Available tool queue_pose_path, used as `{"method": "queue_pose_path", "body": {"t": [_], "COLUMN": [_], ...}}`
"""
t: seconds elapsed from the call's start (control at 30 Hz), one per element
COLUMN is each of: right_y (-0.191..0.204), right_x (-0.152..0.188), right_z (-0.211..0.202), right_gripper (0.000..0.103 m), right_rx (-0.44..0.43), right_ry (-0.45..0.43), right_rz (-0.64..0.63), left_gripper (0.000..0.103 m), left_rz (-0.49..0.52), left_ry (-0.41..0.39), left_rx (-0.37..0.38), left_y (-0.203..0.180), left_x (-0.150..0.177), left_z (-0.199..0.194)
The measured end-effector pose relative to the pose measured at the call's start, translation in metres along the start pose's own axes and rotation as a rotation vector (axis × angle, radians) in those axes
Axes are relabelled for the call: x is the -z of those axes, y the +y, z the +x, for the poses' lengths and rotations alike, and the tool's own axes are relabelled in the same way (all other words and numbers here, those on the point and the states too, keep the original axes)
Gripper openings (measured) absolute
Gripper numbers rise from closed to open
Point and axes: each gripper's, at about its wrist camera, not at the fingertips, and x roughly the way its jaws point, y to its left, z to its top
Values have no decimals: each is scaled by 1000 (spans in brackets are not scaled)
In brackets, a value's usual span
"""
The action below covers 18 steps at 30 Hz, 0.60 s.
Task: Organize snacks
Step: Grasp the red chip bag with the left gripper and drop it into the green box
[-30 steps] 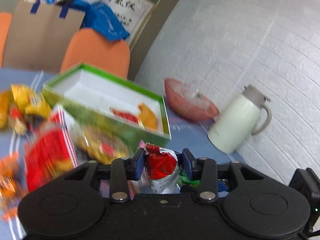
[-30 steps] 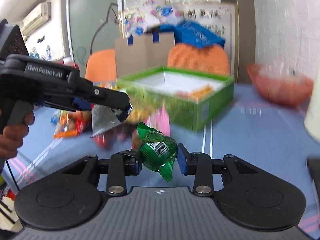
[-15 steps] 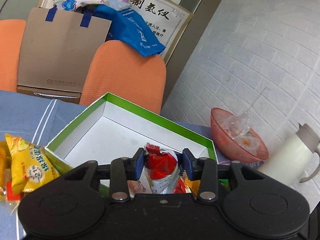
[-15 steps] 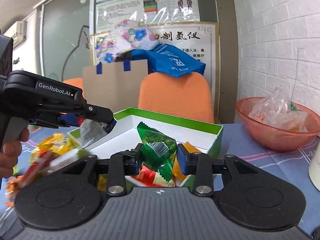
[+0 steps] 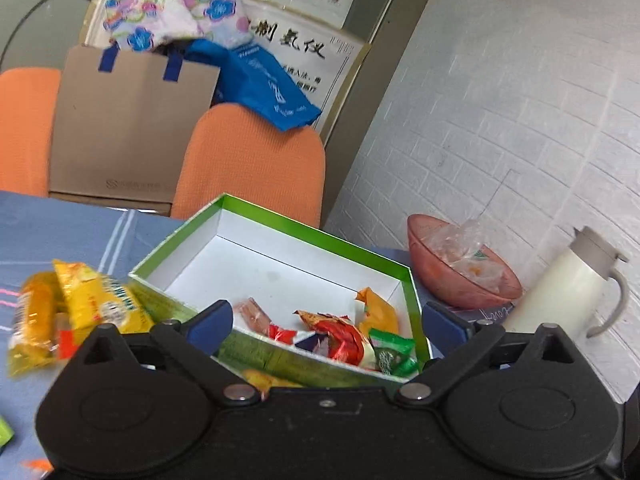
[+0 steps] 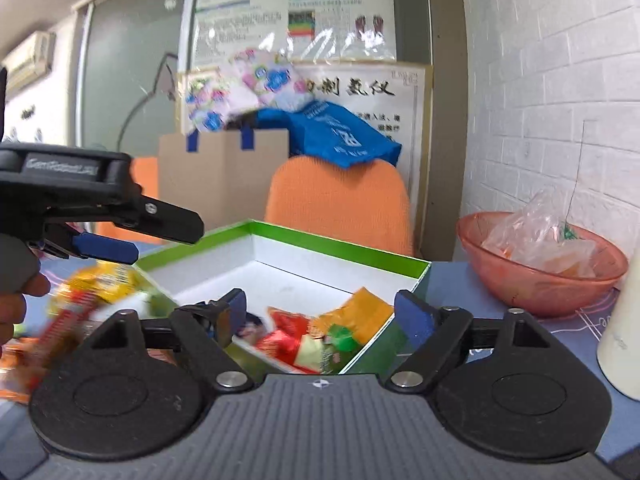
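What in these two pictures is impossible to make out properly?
- Near wall of the green box, left wrist view: hidden behind the left hand-held gripper.
- Snacks left of the box, right wrist view: motion-blurred.
- White jug, right wrist view: cut off by the edge.
- Contents of the pink bowl: wrapped in crinkled plastic.

Left gripper (image 5: 326,320) — black body, blue pads, silver pivot screws; right gripper (image 6: 320,312) — ribbed grey body, black linkage, blue pads. Bare hand (image 6: 14,300).
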Motion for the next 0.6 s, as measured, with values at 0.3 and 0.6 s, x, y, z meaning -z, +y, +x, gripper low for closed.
{"method": "queue_pose_path", "body": {"t": [0.3,0.6], "right_y": [36,72], "right_x": [29,38], "right_z": [-37,-39], "right_gripper": [103,103], "right_rx": [-124,-263], "right_ry": [69,122], "right_rz": [-28,-39], "left_gripper": [103,103], "left_rz": [-66,-177], "left_ry": [-54,-1], "left_rx": [-107,-110], "left_y": [25,65], "left_x": [53,83], "left_z": [-80,-90]}}
